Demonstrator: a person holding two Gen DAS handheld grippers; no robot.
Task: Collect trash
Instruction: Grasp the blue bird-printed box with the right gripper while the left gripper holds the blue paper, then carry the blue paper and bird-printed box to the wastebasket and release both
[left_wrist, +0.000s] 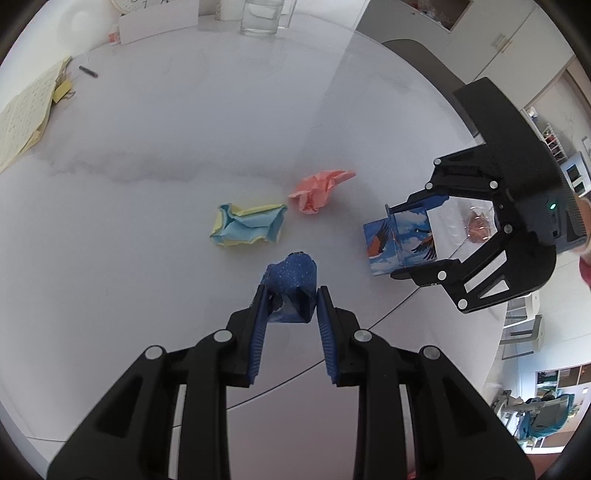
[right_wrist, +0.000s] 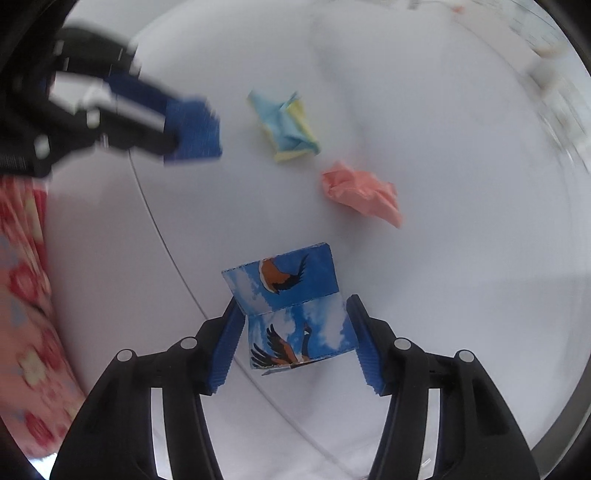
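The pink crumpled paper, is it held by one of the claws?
No, the pink crumpled paper lies alone on the white table, apart from both claws.

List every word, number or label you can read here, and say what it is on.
No text can be read in full.
Clock face: cut off at the top edge, numerals not legible.
Yellow printed sheet: rows of small marks, too small to read.
Bird-print box: pictures only, no lettering.
Starry blue paper: dots only.

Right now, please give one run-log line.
left tongs: shut on dark blue paper | right tongs: around bird box | pink wad: on table
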